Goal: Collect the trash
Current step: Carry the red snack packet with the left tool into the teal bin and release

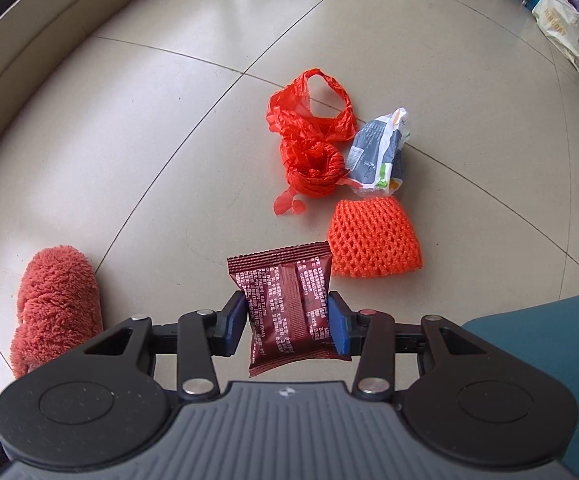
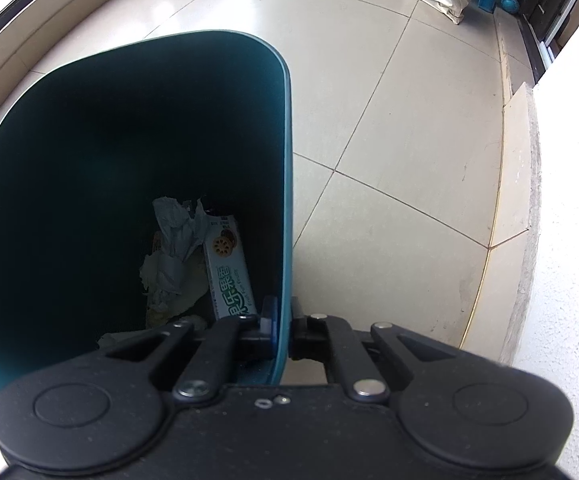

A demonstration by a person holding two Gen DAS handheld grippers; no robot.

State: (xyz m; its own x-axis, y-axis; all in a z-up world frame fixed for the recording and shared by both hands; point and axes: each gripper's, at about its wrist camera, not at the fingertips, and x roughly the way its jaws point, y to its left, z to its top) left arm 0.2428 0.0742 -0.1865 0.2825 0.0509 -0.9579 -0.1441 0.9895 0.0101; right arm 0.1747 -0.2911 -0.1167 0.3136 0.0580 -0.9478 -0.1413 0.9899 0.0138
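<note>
Trash on the floor, bin part filled

Dark red wrapper point(image 1: 285, 300) hangs upright; at 1 o'clock lie orange net point(image 1: 373, 236), red bag point(image 1: 313, 148), white pack point(image 1: 379, 152). Teal bin point(image 2: 287, 160) holds paper point(image 2: 177, 236), box point(image 2: 229, 264).

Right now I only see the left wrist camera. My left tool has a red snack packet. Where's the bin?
Observer: The teal bin stands upright on the floor; the right tool is clamped on its rim.
Operator: Is it empty?
Observer: No. A biscuit box lies inside.
Operator: Anything else in there?
Observer: Yes, crumpled white paper beside the box.
</note>
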